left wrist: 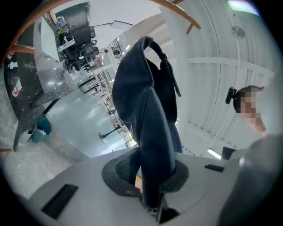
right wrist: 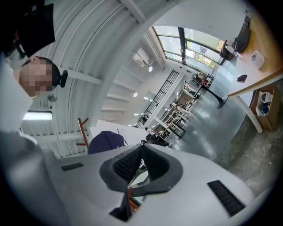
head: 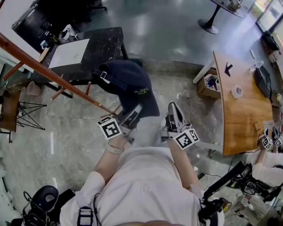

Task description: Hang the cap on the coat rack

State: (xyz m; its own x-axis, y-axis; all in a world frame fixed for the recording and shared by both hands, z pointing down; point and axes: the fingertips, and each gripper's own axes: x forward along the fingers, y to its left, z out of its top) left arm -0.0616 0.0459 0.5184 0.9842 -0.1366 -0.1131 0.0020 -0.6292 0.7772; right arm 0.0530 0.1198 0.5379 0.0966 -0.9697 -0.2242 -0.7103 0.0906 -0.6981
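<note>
A navy cap (head: 129,84) hangs in the air beside the low end of the wooden coat rack (head: 53,76), whose pole slants from upper left toward the centre with short pegs. My left gripper (head: 132,116) is shut on the cap's brim from below. In the left gripper view the cap (left wrist: 148,110) rises between the jaws of the left gripper (left wrist: 148,178), with rack pegs (left wrist: 179,9) above. My right gripper (head: 174,111) is to the right, apart from the cap, shut on nothing. In its own view, behind the right gripper (right wrist: 141,152), are the cap (right wrist: 105,141) and the rack (right wrist: 82,132).
A black table (head: 106,42) with a white sheet (head: 69,53) stands behind the rack. A wooden table (head: 241,112) and a cardboard box (head: 207,84) are at the right. Another person's grippers (head: 270,141) work at its near end. A black wire stand (head: 26,112) is left.
</note>
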